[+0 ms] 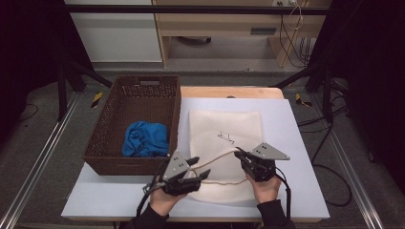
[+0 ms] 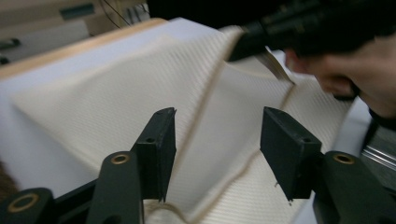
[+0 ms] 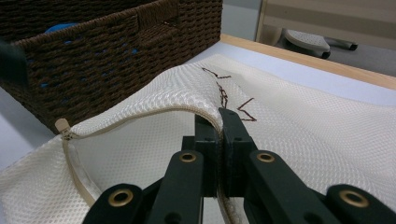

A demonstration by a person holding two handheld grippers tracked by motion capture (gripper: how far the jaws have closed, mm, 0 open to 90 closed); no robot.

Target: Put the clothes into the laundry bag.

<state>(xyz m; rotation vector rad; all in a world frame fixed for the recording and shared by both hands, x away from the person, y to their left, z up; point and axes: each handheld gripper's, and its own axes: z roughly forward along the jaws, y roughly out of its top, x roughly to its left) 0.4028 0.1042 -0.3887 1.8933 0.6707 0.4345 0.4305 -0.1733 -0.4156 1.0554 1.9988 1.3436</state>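
With right claw [image 3: 219, 122] clamped shut on the mesh bag's [image 1: 224, 126] lifted zipper edge [image 3: 140, 116], left claw [image 2: 215, 140] wide open, holding nothing, opening just beneath it.

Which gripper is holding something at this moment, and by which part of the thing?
The right gripper is shut on the white mesh bag, pinching its upper edge along the zipper opening and lifting it. The left gripper is open and holds nothing.
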